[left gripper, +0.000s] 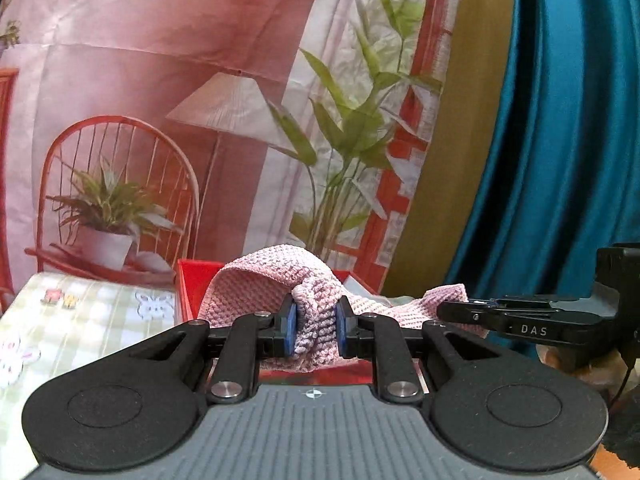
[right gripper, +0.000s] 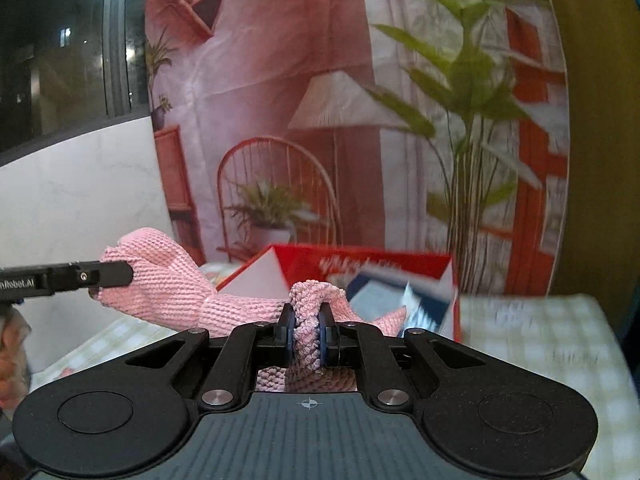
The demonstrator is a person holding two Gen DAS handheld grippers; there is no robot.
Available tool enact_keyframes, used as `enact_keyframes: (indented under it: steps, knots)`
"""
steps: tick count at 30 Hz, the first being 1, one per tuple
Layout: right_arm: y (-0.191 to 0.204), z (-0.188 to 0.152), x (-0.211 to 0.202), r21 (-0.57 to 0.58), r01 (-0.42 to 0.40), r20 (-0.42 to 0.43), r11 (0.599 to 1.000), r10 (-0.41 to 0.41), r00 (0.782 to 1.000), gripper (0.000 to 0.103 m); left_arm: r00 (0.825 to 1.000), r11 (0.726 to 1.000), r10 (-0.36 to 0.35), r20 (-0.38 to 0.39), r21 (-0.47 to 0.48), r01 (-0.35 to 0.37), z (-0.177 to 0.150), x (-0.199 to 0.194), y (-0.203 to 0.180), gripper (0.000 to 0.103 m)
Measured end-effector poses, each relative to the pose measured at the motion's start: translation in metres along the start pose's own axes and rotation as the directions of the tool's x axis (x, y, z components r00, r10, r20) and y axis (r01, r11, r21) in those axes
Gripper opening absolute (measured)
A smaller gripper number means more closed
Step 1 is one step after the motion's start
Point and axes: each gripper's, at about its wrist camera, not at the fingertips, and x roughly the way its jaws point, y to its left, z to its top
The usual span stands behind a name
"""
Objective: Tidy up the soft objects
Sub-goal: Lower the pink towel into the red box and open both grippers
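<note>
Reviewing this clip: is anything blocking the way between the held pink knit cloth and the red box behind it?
Nothing visible does. The pink knit cloth hangs between the left gripper and right gripper, just in front of the open red box; its inside already holds printed items.

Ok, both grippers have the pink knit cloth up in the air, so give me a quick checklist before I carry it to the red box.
1. Left gripper grip: ok, shut on a bunched part of the pink knit cloth.
2. Right gripper grip: ok, shut on another bunch of the cloth.
3. Cloth between the grippers: ok, one piece spans them with slight slack.
4. Cloth clear of the checked tablecloth: cannot tell; the lower hanging part is hidden behind the fingers.
5. Red box open: ok, it sits ahead with its top open.
6. Room in the box: cannot tell; printed items already lie inside.
</note>
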Motion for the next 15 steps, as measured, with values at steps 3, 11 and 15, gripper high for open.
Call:
enact_keyframes:
  steps: [3, 11, 15]
  knots:
    - [-0.010, 0.011, 0.021, -0.018, 0.028, 0.018, 0.999, -0.028, 0.999, 0.010, 0.999, 1.000, 0.007, -0.031, -0.003, -0.007, 0.016, 0.029, 0.005, 0.020]
    - [-0.037, 0.012, 0.082, 0.016, 0.081, -0.024, 0.997, -0.081, 0.996, 0.010, 0.975, 0.999, 0.022, -0.223, -0.037, -0.031, 0.025, 0.100, 0.019, 0.021]
    - [-0.042, -0.007, 0.107, 0.040, 0.084, -0.099, 0.996, -0.080, 0.992, 0.010, 0.954, 0.999, 0.041, -0.297, -0.010, -0.046, 0.012, 0.117, 0.024, 0.021]
